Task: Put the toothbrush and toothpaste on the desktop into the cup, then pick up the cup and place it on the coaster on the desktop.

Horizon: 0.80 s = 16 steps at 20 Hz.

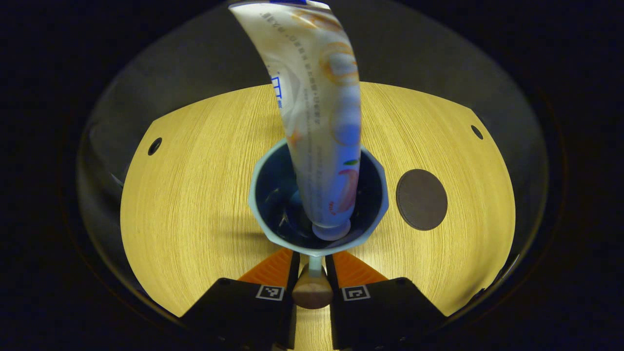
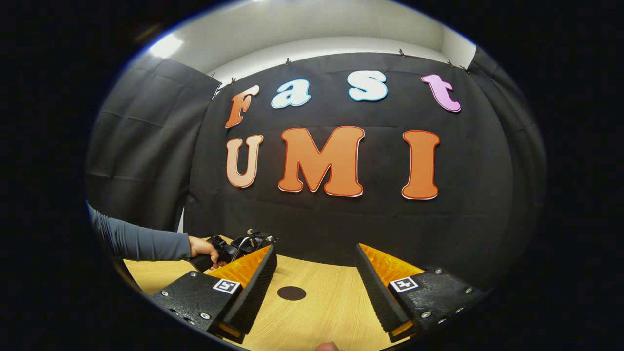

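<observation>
One tube in the cup, toothbrush clamped in the left gripper (image 1: pixel 312 263).
Toothpaste (image 1: pixel 321 126) leans tall in the light, top-heavy cup (image 1: pixel 319 200) on the surface (image 1: pixel 195 195) beside the coaster (image 1: pixel 421 199); grip low. Right gripper (image 2: pixel 317 282) fingers apart.

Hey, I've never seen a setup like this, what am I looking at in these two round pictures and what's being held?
There is no robot here: a person holds a two-finger tool in each hand, and a fisheye camera rides on each.

The left gripper view looks down along the left hand-held gripper. Its black-and-orange fingers are shut on the handle of a pale blue cup, which stands on the light wooden desktop. A white toothpaste tube stands in the cup, cap down. A dark round coaster lies beside it.

The right gripper view looks across the desktop at the booth's wall. The right hand-held gripper is open and holds nothing. Farther off, the person's hand holds the other tool.
</observation>
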Each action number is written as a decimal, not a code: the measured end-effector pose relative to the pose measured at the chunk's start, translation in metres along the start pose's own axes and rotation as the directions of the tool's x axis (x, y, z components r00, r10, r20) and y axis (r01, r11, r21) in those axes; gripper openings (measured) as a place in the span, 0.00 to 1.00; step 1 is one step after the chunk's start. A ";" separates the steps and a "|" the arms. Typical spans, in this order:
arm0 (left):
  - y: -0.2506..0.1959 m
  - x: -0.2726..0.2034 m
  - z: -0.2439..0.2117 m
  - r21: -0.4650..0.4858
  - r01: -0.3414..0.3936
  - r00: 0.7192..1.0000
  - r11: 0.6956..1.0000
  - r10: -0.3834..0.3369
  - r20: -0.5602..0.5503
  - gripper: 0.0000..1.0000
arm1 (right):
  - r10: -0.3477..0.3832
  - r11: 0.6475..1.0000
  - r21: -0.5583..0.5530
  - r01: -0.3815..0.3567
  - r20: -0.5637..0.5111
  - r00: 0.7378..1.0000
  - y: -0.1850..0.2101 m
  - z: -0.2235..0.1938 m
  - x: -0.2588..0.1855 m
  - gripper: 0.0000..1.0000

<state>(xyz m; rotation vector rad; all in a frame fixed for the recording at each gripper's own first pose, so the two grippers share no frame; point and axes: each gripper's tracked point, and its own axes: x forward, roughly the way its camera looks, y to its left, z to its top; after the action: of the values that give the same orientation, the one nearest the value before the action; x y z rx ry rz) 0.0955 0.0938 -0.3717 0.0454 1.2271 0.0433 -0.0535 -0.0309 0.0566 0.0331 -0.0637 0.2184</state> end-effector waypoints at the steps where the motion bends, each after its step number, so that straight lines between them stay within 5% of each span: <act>1: 0.006 -0.012 0.000 -0.002 0.004 1.000 1.000 -0.004 0.004 0.27 | 0.001 1.000 0.002 -0.001 -0.002 1.000 0.002 -0.001 0.000 0.96; 8: 0.022 -0.035 -0.007 -0.040 0.017 0.998 0.999 -0.014 0.068 0.27 | -0.001 1.000 0.015 0.001 -0.017 1.000 0.003 -0.010 0.001 1.00; 16: 0.005 -0.057 0.030 0.025 0.067 0.991 0.997 -0.069 0.119 0.27 | -0.043 0.999 0.013 0.044 -0.036 0.998 -0.011 -0.020 -0.002 0.96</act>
<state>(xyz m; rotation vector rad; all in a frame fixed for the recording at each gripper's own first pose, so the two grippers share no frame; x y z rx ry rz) 0.1044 0.0953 -0.3080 0.0237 1.1085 -0.0312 -0.0523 -0.0412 0.0363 0.0442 -0.0258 0.1761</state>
